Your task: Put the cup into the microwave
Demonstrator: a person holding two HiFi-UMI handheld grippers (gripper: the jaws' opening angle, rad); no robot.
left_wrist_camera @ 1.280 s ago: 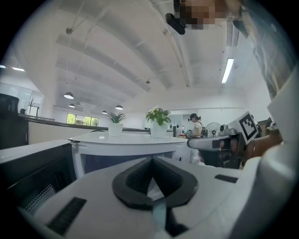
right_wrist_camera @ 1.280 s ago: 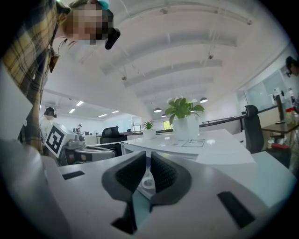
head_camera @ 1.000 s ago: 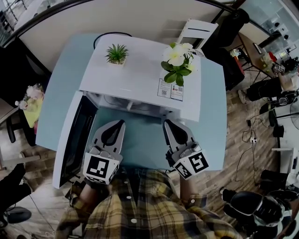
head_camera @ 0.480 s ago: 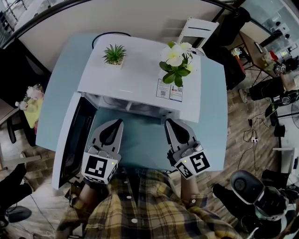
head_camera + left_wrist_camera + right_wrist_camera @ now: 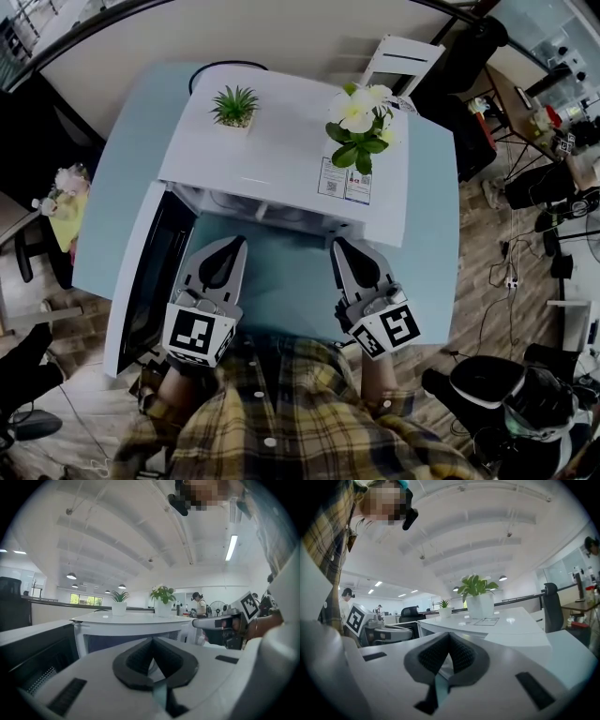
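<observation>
The white microwave (image 5: pixel 281 150) stands on a light blue table (image 5: pixel 433 234), and its door (image 5: pixel 141 281) hangs open to the left. My left gripper (image 5: pixel 228 243) and right gripper (image 5: pixel 338 247) hover side by side just in front of the open cavity. Both are shut with nothing between the fingers. The left gripper view shows the shut left gripper (image 5: pixel 152 640) pointing at the microwave (image 5: pixel 136 625). The right gripper view shows the shut right gripper (image 5: pixel 448 637) in the same way. No cup shows in any view, and the microwave's top hides the inside of the cavity.
A small spiky plant (image 5: pixel 234 106) and a flowering plant (image 5: pixel 359 117) stand on the microwave's top. A white chair (image 5: pixel 403 61) is behind the table. Chairs, cables and gear lie on the wooden floor at the right (image 5: pixel 511 272).
Both grippers have stayed where they were, shut. Only a dark round object on the floor at the lower right has shifted.
</observation>
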